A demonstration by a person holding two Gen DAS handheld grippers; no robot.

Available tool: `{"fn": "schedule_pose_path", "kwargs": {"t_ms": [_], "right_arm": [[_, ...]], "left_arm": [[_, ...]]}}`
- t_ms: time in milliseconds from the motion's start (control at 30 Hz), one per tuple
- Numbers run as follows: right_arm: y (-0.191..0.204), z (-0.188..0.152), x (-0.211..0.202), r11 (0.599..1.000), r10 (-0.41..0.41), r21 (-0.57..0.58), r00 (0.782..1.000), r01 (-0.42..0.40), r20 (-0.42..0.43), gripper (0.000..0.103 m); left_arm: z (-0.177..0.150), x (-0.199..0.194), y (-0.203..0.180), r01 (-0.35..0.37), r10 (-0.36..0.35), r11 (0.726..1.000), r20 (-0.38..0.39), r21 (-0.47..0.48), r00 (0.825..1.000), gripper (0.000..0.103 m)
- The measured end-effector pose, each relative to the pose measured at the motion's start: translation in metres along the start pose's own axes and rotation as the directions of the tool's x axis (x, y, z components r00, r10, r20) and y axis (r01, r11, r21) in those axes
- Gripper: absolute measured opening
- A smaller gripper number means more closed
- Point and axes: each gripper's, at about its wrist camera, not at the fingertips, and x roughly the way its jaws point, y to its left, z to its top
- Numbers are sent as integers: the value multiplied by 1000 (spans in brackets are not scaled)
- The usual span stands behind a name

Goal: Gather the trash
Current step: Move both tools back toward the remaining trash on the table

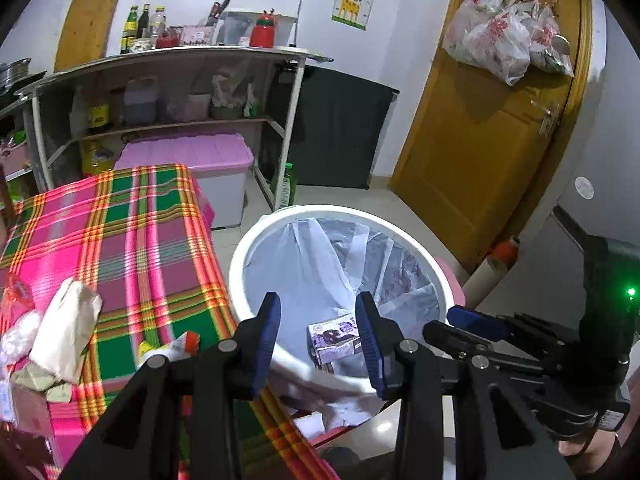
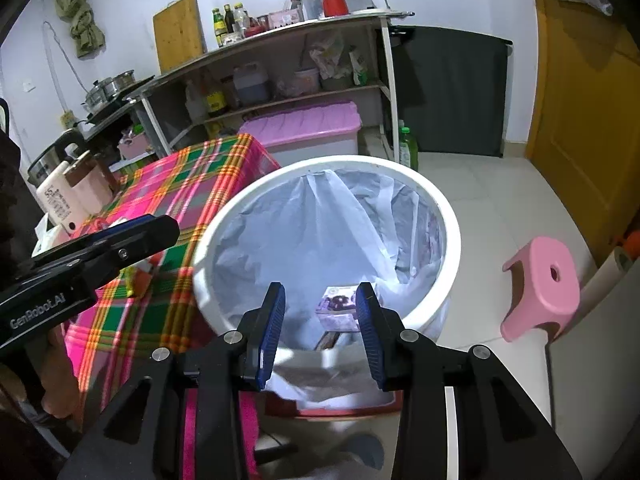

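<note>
Two hand-held grippers hang over a white bin (image 2: 448,240) lined with a pale plastic bag (image 2: 304,236), which stands just beside the table's near corner. The right gripper (image 2: 320,322) has its blue pads apart with nothing between them; a small purple carton (image 2: 338,304) lies at the bottom of the bag below. The left gripper (image 1: 318,338) also stands apart and empty above the bin's near rim. On the plaid tablecloth (image 1: 132,240), near its left edge, lie a crumpled paper bag (image 1: 66,328) and other wrappers (image 1: 176,346).

Open tongs (image 2: 320,320) over bin (image 2: 448,216) (lined)
</note>
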Motion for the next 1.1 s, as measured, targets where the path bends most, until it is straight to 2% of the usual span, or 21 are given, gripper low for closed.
{"fn": "schedule_pose_path", "kwargs": {"t_ms": [300, 500, 733, 800, 867, 1100], "right_arm": [[25, -14, -26, 998, 54, -17, 998, -53, 34, 38], [52, -25, -36, 994, 83, -74, 996, -80, 39, 38], [80, -38, -39, 980, 150, -132, 988, -147, 17, 38], [85, -42, -38, 978, 161, -138, 987, -159, 8, 41], [89, -45, -36, 974, 181, -136, 984, -180, -4, 47], [108, -51, -27, 963, 214, -160, 976, -219, -48, 47]], "left_arm": [[-25, -36, 10, -61, 61, 998, 38, -23, 997, 41], [-42, -59, 17, -101, 102, 994, 58, -30, 993, 41], [-63, -78, 30, -139, 142, 989, 59, -56, 988, 41], [-70, -83, 34, -150, 153, 987, 58, -61, 986, 41], [-75, -87, 38, -158, 162, 985, 55, -72, 985, 41], [-88, -100, 53, -196, 202, 975, 52, -104, 978, 43]]}}
